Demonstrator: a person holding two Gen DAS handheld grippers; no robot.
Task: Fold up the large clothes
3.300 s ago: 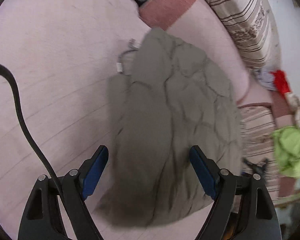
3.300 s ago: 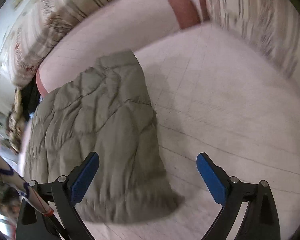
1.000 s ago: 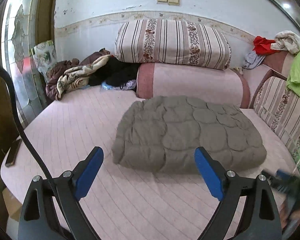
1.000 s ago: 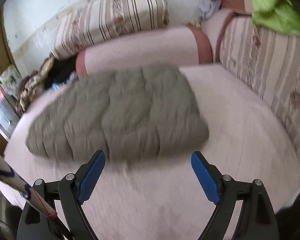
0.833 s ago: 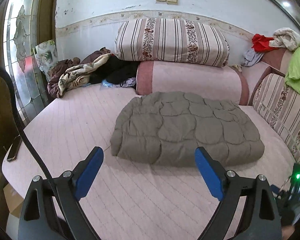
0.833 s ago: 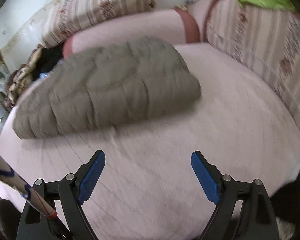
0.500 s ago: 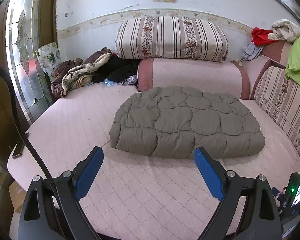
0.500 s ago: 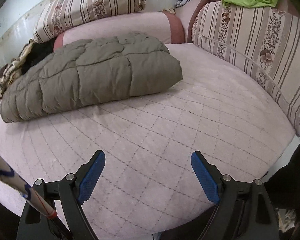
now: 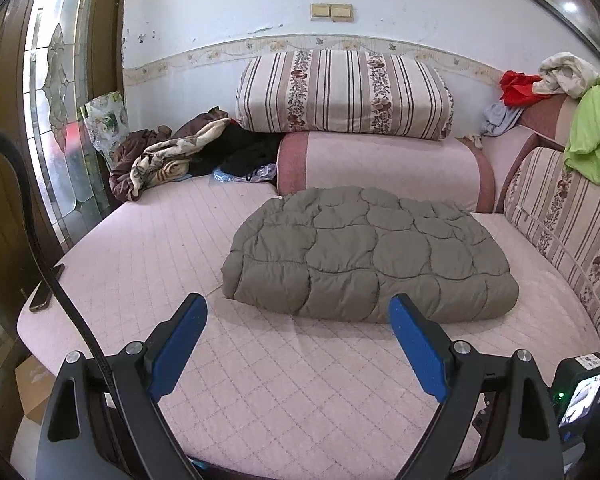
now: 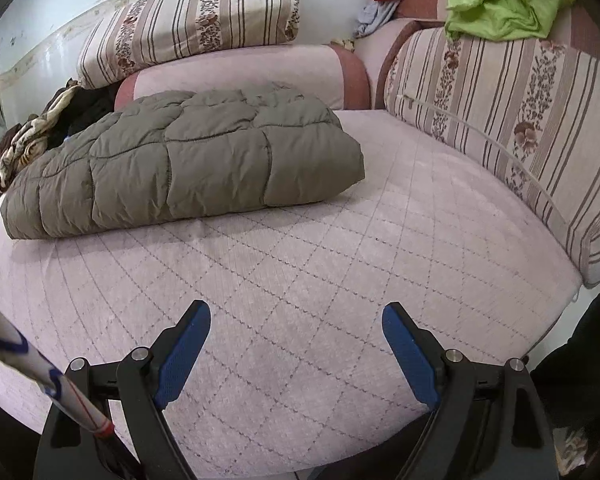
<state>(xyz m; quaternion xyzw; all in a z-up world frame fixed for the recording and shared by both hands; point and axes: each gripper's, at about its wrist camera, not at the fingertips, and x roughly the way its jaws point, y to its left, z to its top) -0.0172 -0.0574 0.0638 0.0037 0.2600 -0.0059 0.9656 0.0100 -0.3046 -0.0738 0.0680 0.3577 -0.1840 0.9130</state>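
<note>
Left wrist view: folded grey quilted coat lies on the pink bed, no readable writing in sight.
Left gripper and right gripper hover apart from it, fingers spread wide, holding nothing.

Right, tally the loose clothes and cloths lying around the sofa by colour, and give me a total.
Grey-olive: 1, the folded quilted jacket on the seat
Lime green: 1, cloth over the backrest
Red: 1, cloth
Cream white: 1, cloth
Pale blue-grey: 1, cloth
Brown and beige: 1, patterned blanket
Black: 1, garment heap
Total: 7
</note>
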